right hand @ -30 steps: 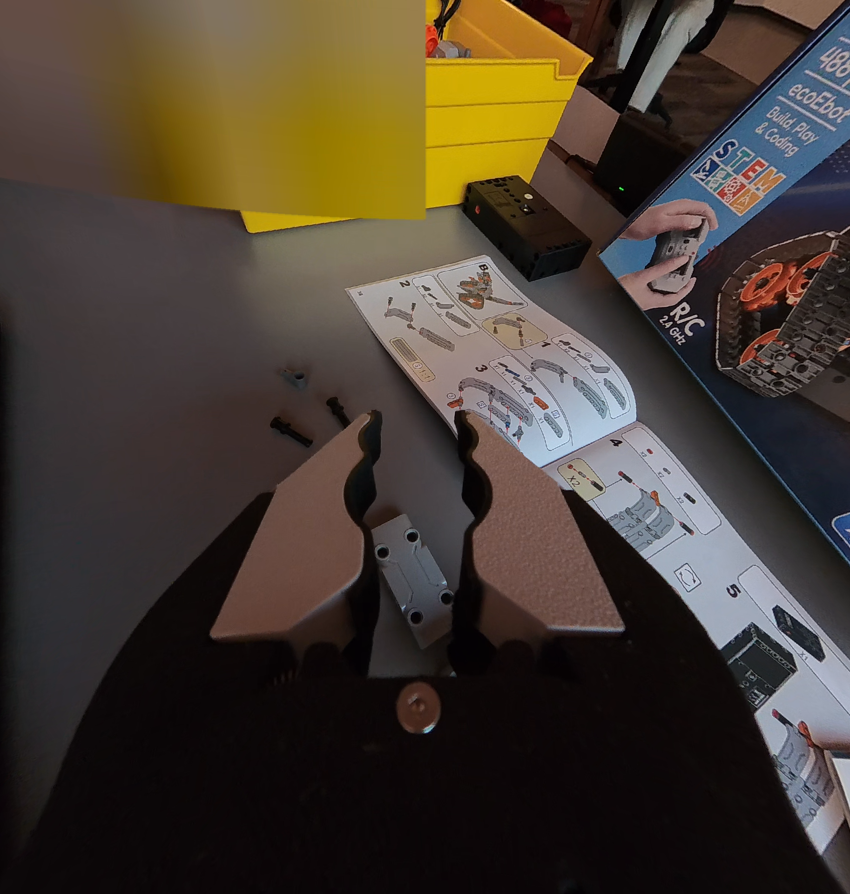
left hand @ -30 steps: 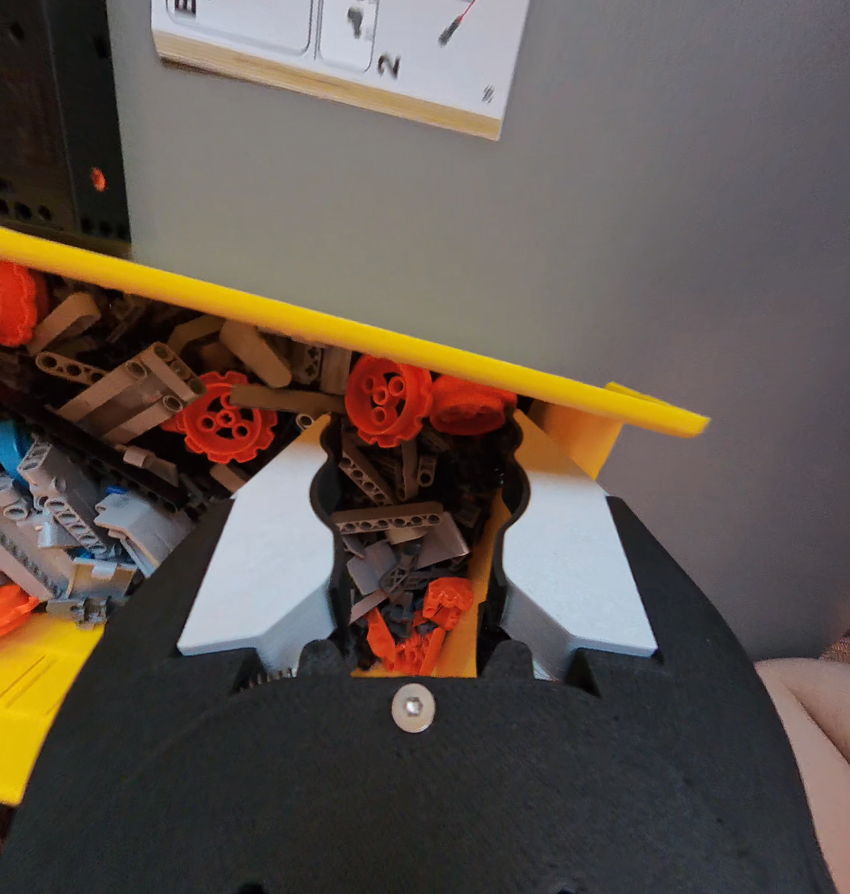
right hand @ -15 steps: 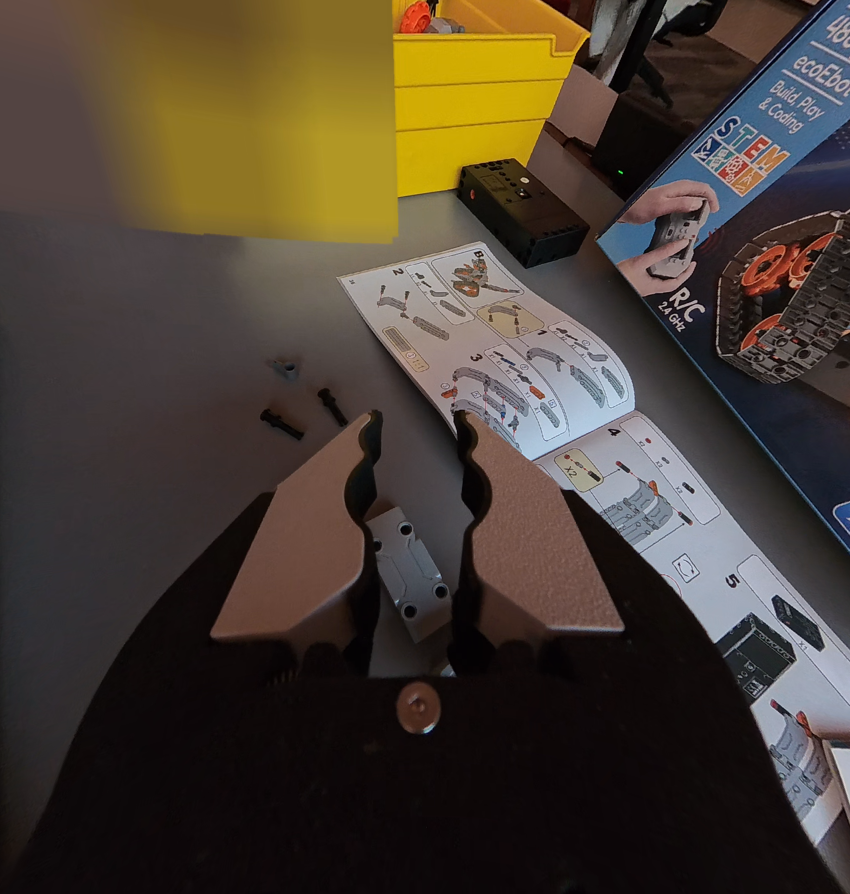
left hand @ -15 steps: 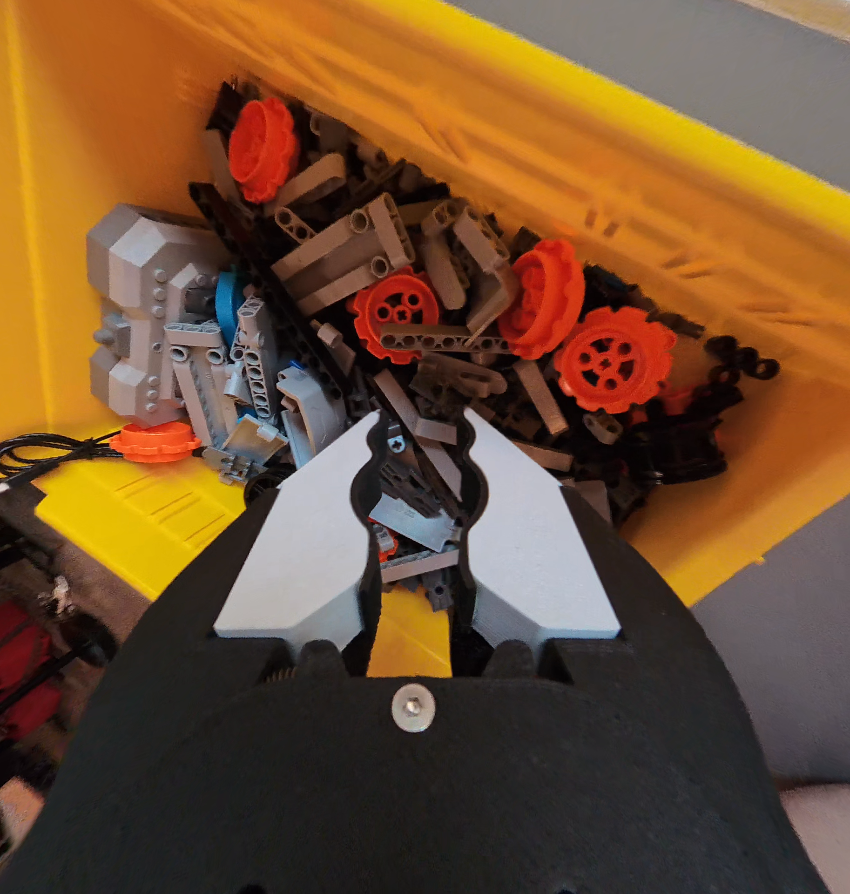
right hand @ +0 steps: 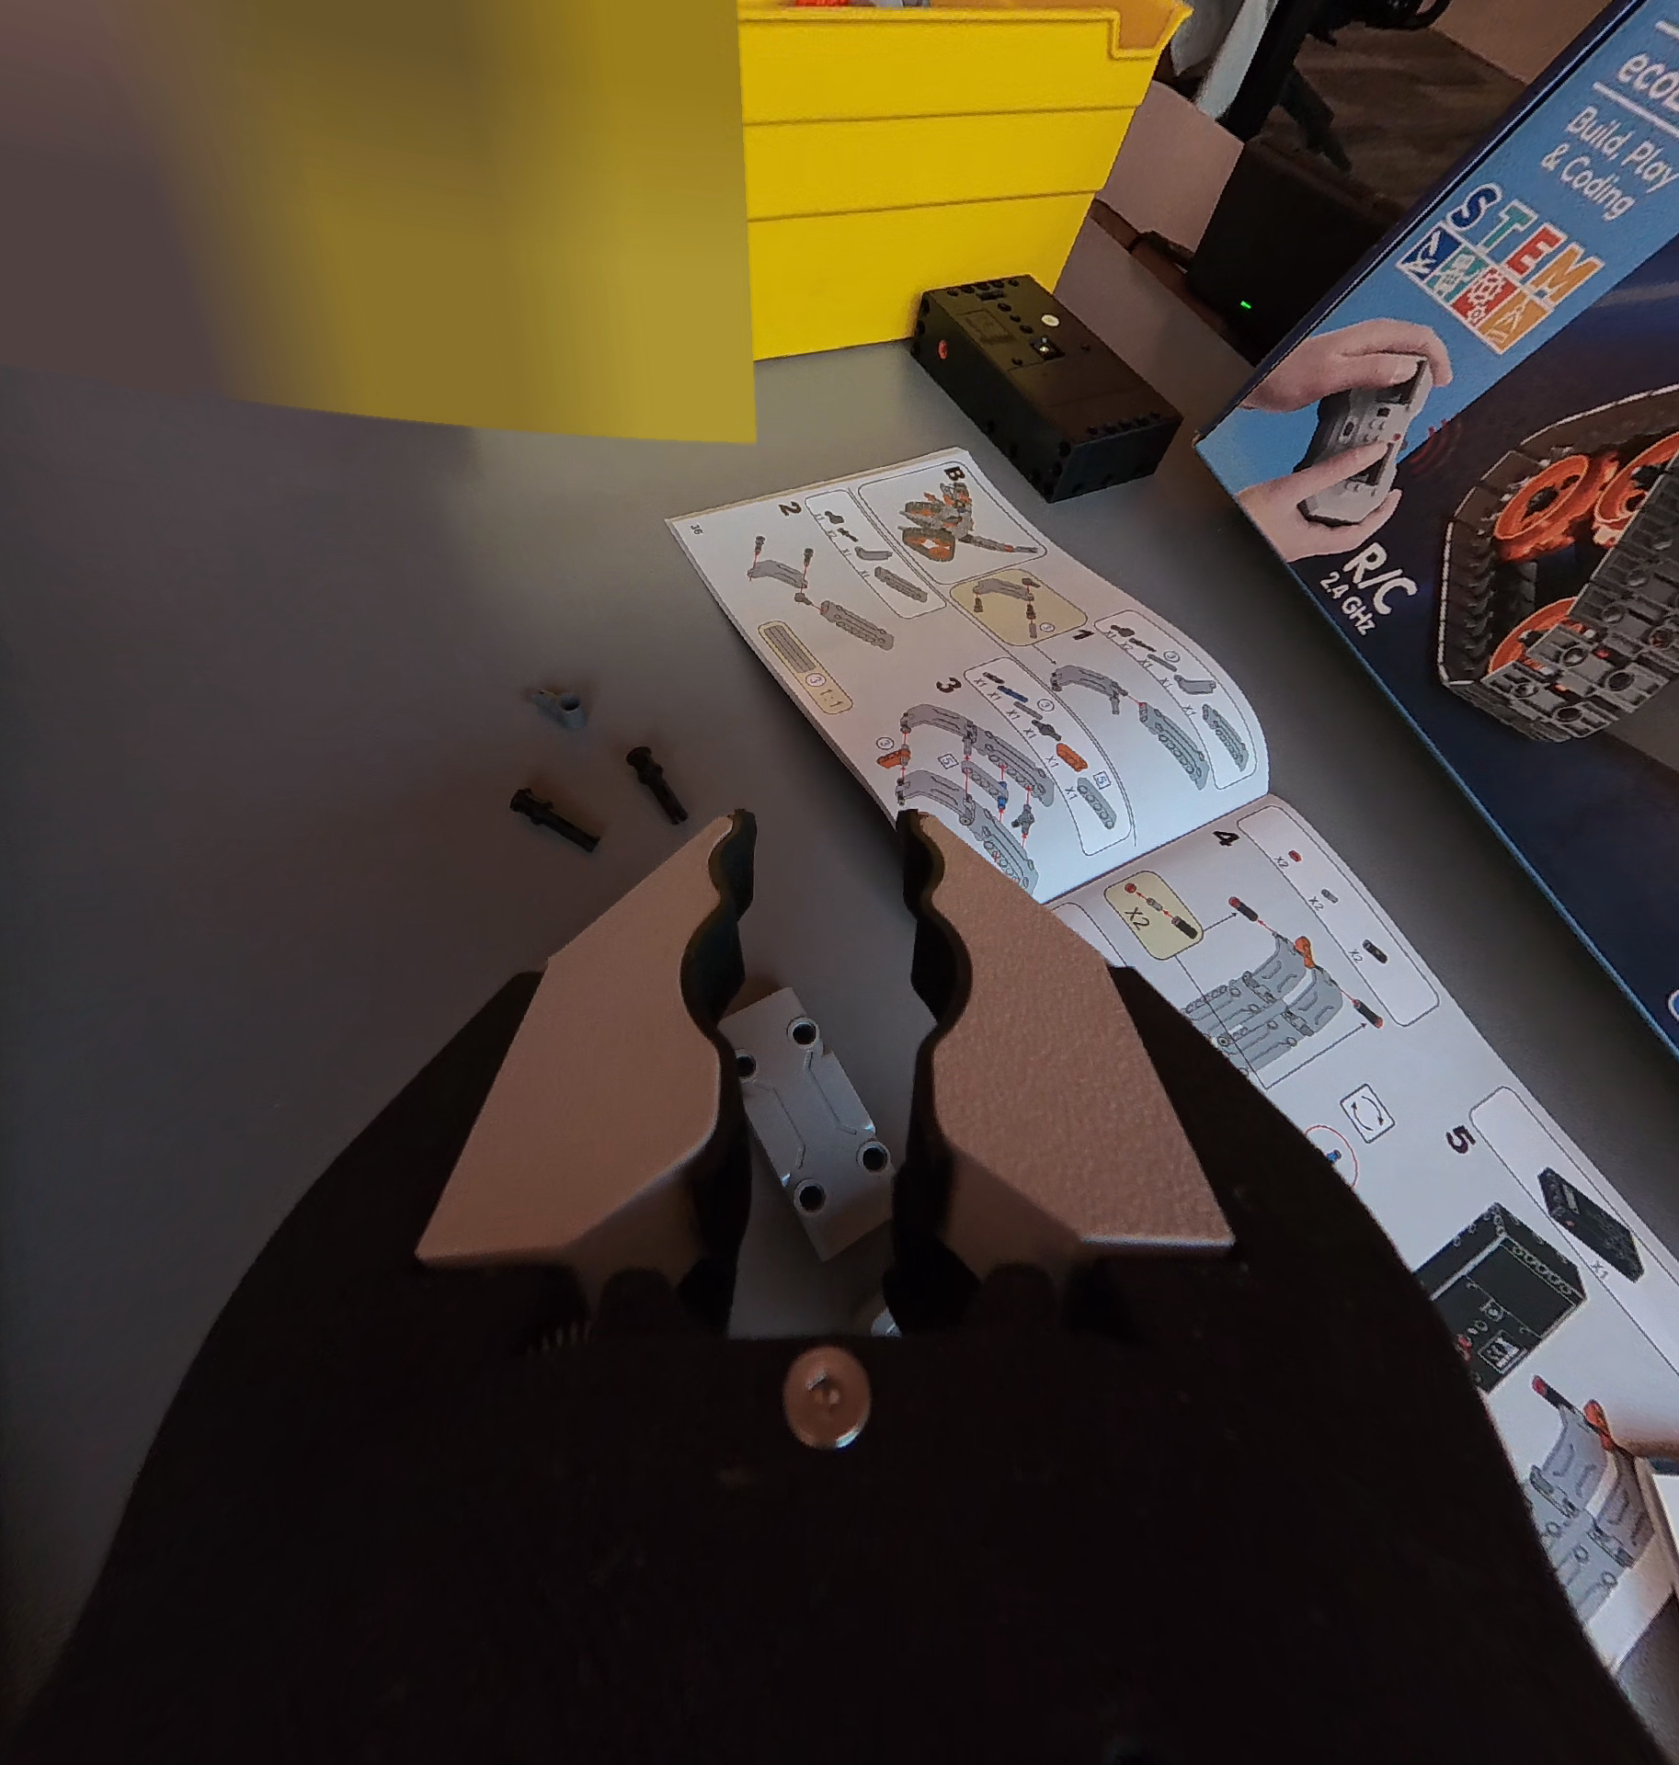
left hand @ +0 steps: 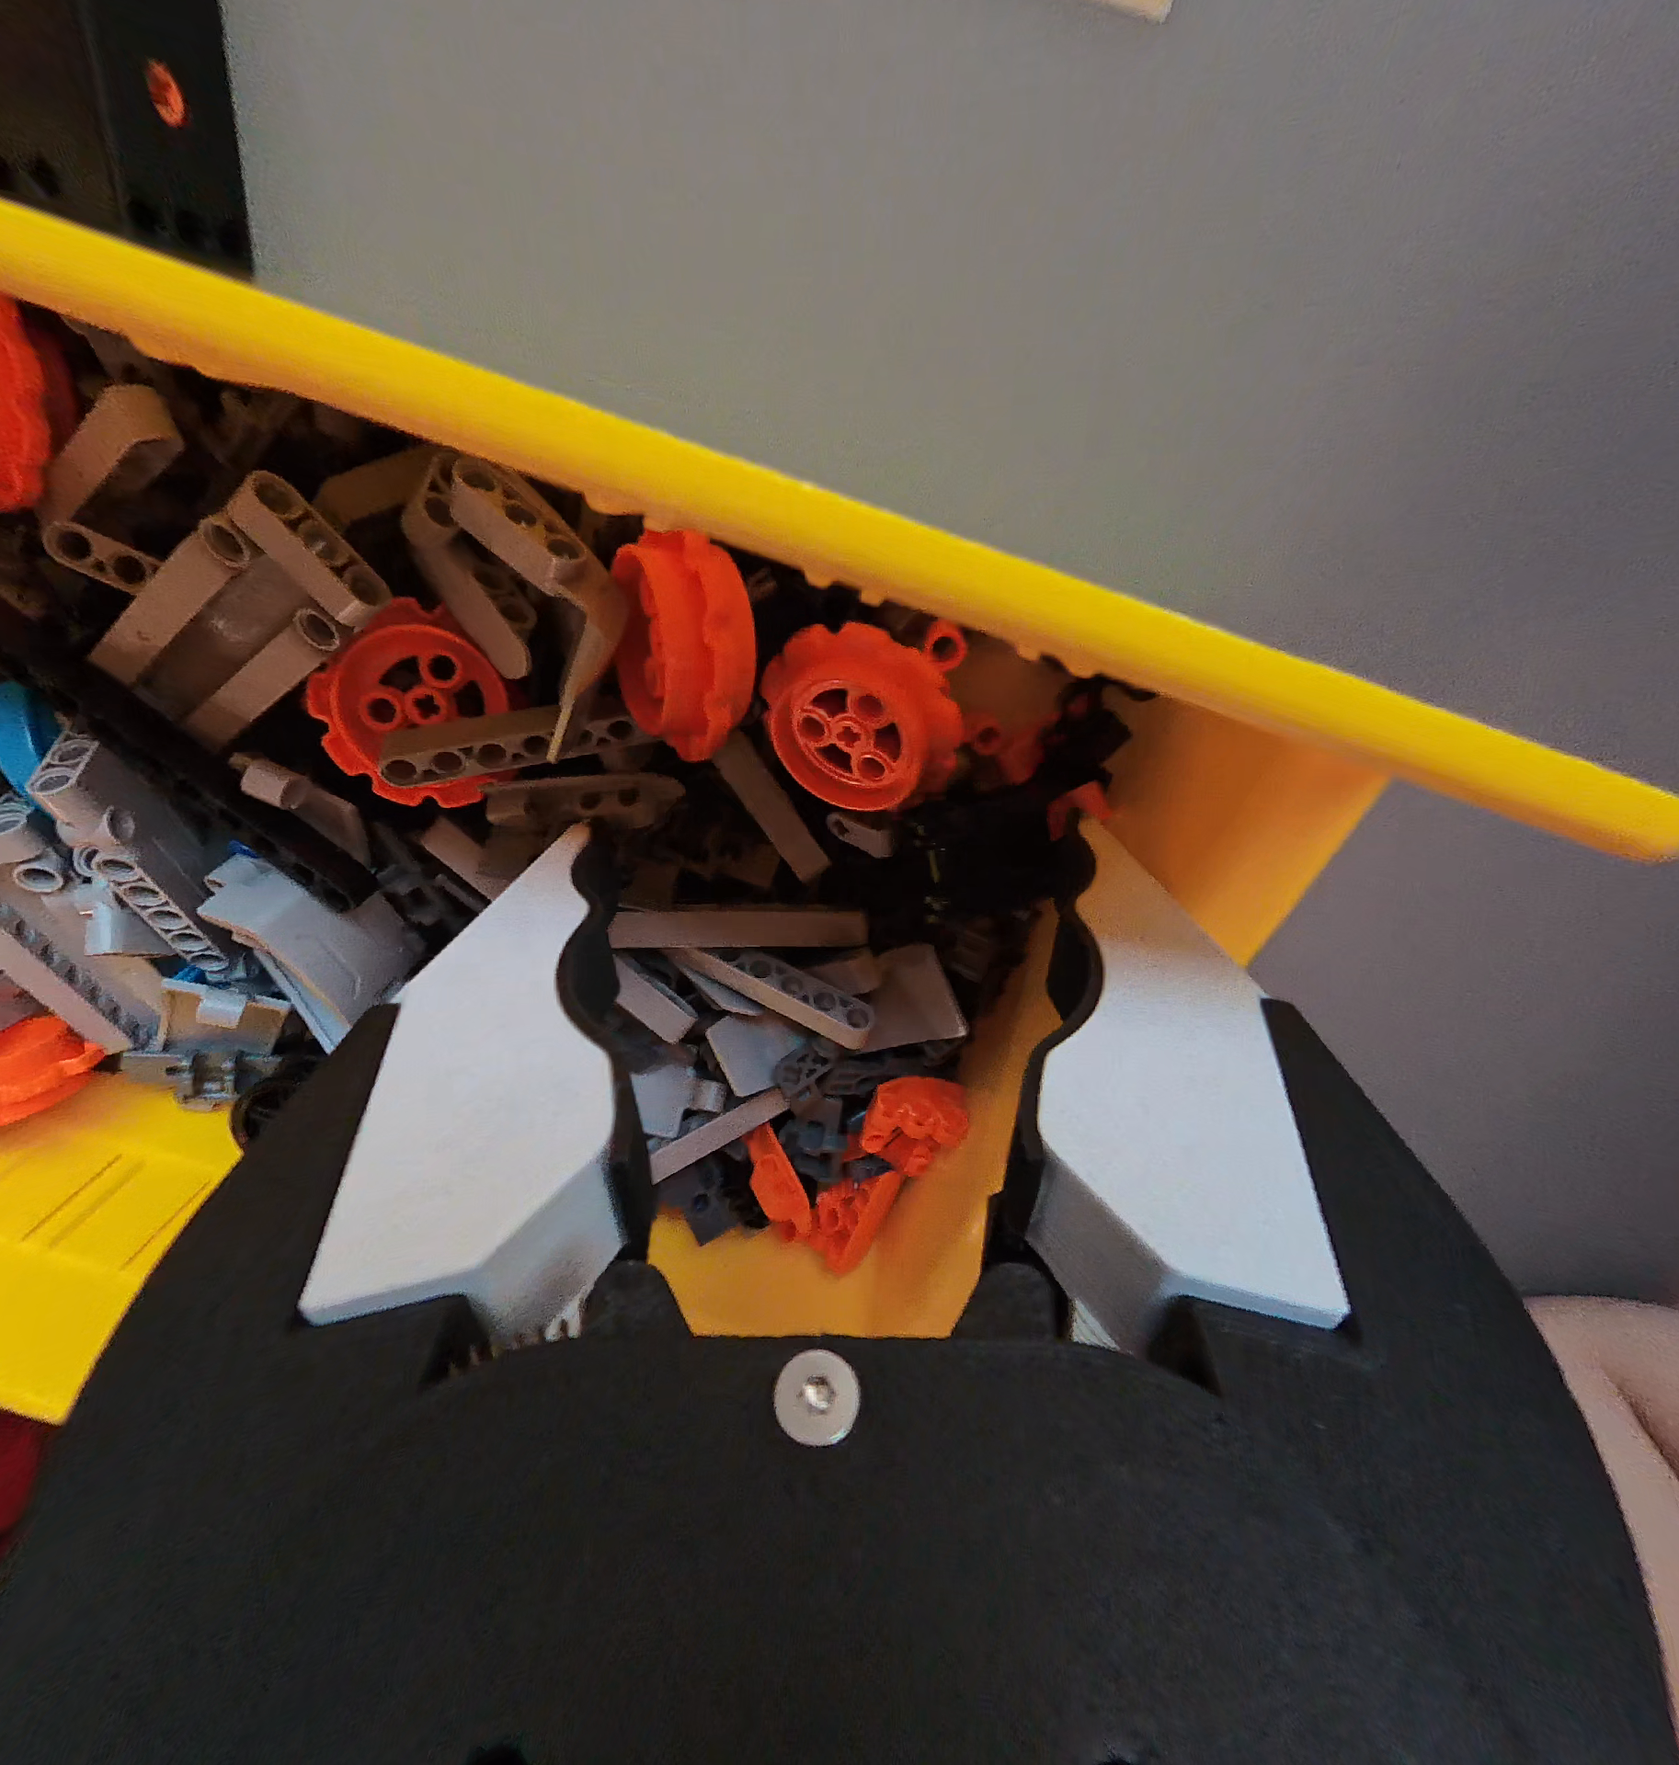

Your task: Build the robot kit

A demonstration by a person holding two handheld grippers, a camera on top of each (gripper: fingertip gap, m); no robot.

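Left wrist view: the left gripper (left hand: pixel 831 850) is spread wide, empty, over a yellow bin (left hand: pixel 912 563) of loose parts — the right gripper (right hand: pixel 824 831), narrowly parted, grips nothing, so the grey block (right hand: pixel 807 1127) beneath could be knocked.

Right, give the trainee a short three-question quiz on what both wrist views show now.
1. True or false: the left gripper has its jaws wide apart over the yellow bin of building parts.
2. What lies on the table between the jaws of the right gripper?
A. an orange wheel
B. a light grey block with round holes
C. a blue beam
3. Fill in: the two black pins lie on the grey table, to the ____ of the open instruction booklet in the right wrist view.

Key: 1 true; 2 B; 3 left.
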